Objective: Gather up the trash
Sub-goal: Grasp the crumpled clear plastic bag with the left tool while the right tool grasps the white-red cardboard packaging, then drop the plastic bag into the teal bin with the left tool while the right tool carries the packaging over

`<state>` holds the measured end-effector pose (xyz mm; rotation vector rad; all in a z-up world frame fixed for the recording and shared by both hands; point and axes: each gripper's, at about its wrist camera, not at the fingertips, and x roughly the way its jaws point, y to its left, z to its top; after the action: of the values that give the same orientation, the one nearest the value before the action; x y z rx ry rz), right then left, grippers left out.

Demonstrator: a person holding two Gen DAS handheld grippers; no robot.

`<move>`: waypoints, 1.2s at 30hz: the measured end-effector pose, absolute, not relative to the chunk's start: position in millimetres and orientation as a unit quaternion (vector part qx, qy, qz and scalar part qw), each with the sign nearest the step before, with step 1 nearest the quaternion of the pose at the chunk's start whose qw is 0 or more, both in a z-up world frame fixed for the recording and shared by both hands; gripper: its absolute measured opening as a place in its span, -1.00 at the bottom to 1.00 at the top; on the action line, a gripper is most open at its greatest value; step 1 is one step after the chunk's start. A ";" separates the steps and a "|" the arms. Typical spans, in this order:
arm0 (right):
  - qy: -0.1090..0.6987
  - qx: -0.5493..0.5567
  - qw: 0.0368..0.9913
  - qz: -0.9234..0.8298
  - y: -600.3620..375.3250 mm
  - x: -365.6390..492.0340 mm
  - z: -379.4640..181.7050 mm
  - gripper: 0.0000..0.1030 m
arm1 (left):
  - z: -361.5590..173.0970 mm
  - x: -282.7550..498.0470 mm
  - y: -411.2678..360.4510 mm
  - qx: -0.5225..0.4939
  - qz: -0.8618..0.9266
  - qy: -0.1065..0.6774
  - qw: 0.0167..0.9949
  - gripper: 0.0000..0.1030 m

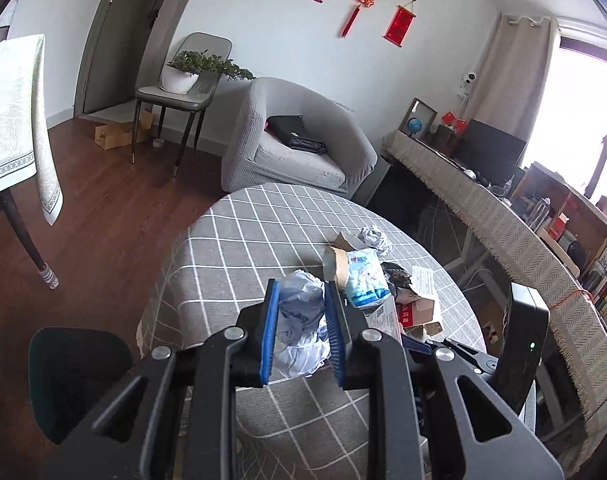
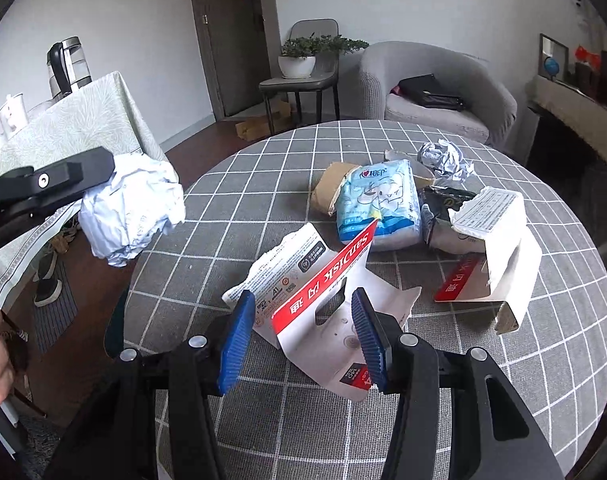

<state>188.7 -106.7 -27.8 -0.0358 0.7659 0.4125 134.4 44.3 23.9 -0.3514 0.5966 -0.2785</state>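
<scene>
Covering the round table, a grid-pattern cloth is carrying the trash pile. Left gripper is clamping a crumpled paper wad above the table's near-left edge. Right gripper is spreading wide around the torn SanDisk card packaging, directly between its pads and nearer this hand.

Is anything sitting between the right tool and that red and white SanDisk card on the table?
Nothing visible. The right tool is open, with the SanDisk card lying flat on the checked tablecloth directly between its fingers. The tissue pack lies farther back.
</scene>
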 end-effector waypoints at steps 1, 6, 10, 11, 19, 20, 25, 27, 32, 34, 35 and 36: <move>0.376 -0.014 0.905 0.198 -105.5 191.4 -29.0 0.00 | 23.5 133.4 50.1 -0.174 -0.133 0.291 0.931 -0.52; 0.381 -0.006 0.904 0.195 -97.4 196.9 -30.3 -0.12 | 17.8 128.8 75.3 -0.172 -0.113 0.295 0.933 -0.52; 0.378 -0.003 0.904 0.200 -86.4 198.2 -24.5 -0.40 | 12.5 127.1 93.4 -0.170 -0.097 0.303 0.933 -0.52; 0.380 -0.004 0.902 0.204 -84.4 198.4 -24.4 -0.47 | 10.9 126.3 97.7 -0.169 -0.093 0.305 0.933 -0.52; 0.382 -0.013 0.893 0.237 -56.8 197.2 -24.5 -0.92 | -5.4 121.5 131.4 -0.159 -0.058 0.324 0.931 -0.52; 0.380 -0.014 0.893 0.241 -52.7 197.2 -23.4 -0.93 | -8.3 121.1 135.9 -0.156 -0.052 0.327 0.930 -0.52; 0.377 -0.025 0.889 0.258 -30.0 196.9 -23.2 -0.95 | -28.0 122.0 158.6 -0.142 -0.024 0.353 0.925 -0.52; 0.374 -0.022 0.888 0.266 -23.2 197.6 -20.7 -0.95 | -37.4 121.1 168.8 -0.136 -0.013 0.366 0.921 -0.52; 0.362 -0.009 0.886 0.289 -2.6 197.0 -10.2 -0.95 | -61.3 117.7 196.1 -0.121 0.021 0.397 0.910 -0.52; 0.359 -0.006 0.883 0.302 9.8 195.2 -7.5 -0.95 | -69.7 116.2 206.5 -0.118 0.032 0.409 0.904 -0.52; 0.358 -0.007 0.881 0.309 17.2 194.2 -6.7 -0.95 | -74.7 115.5 211.0 -0.115 0.037 0.416 0.901 -0.52; 0.358 -0.008 0.879 0.316 25.1 193.8 -5.8 -0.95 | -80.3 114.5 215.6 -0.112 0.042 0.424 0.898 -0.52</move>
<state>193.8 25.1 -5.8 -0.0163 0.7454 0.6585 114.5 215.6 -80.3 -0.2315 0.8777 0.0868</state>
